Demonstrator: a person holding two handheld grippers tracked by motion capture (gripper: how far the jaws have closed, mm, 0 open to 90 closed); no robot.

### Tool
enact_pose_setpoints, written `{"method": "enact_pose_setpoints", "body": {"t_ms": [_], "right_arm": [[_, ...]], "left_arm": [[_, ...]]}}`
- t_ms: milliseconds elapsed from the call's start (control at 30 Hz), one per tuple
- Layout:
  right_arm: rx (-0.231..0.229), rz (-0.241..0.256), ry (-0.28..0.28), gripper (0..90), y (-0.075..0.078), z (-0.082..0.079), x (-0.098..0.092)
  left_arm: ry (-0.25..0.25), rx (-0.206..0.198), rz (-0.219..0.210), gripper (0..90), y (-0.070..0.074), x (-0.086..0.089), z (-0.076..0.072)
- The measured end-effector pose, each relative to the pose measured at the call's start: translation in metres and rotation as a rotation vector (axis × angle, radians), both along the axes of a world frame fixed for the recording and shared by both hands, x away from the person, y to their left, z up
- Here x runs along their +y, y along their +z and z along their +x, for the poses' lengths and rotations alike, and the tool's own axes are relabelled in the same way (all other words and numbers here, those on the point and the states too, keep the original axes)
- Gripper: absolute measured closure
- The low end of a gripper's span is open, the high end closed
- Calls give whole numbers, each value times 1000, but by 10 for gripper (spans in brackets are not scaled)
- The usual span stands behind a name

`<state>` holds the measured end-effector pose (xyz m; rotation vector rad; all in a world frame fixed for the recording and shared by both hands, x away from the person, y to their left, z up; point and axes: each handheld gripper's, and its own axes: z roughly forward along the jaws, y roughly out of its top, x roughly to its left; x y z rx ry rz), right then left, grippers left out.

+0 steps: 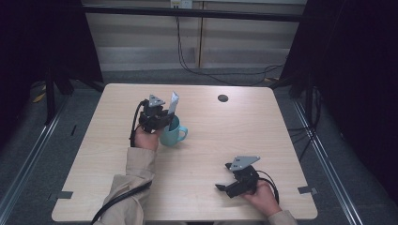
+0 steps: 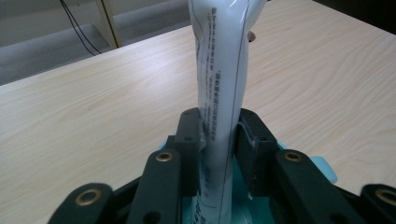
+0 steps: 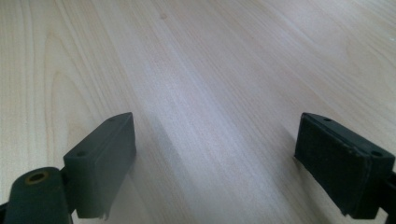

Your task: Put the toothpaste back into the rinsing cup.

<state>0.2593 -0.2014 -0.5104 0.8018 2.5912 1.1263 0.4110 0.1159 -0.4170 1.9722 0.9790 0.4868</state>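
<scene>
Tube (image 2: 219,93) is standing upright in my left gripper (image 1: 157,115), clamped over the teal mug (image 1: 172,133). I'm resting my right gripper (image 1: 227,177) wide apart, empty, low on the desk (image 1: 263,126); its own view is showing bare woodgrain.

place: probably a lab | bare table (image 1: 117,187) | black curtains (image 1: 361,70) | floor cables (image 1: 206,70)

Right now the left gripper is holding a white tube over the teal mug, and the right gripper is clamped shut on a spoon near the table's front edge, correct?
Not quite. The right gripper holds no spoon: the right gripper view shows its jaws wide apart over bare table. The rest stands: the left gripper grips the white tube over the teal mug.
</scene>
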Motion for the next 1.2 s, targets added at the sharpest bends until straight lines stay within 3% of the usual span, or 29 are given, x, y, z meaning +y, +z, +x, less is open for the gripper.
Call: {"method": "enact_pose_setpoints", "body": {"t_ms": [467,867,967,1033,1067,1100,1200], "right_arm": [[0,0,-1,117,0,0,0],[0,0,0,117,0,0,0],[0,0,0,117,0,0,0],[0,0,0,117,0,0,0],[0,0,0,117,0,0,0],[0,0,0,117,0,0,0],[0,0,0,117,0,0,0]], "left_arm": [[-5,7,-23,676,2,6,-5],[3,29,-21,416,4,12,-12],[-7,37,-12,366,6,14,-14],[-2,44,-32,335,6,15,-15],[-12,43,-14,323,7,17,-16],[0,42,-28,313,7,17,-17],[-21,52,-14,283,9,20,-19]]}}
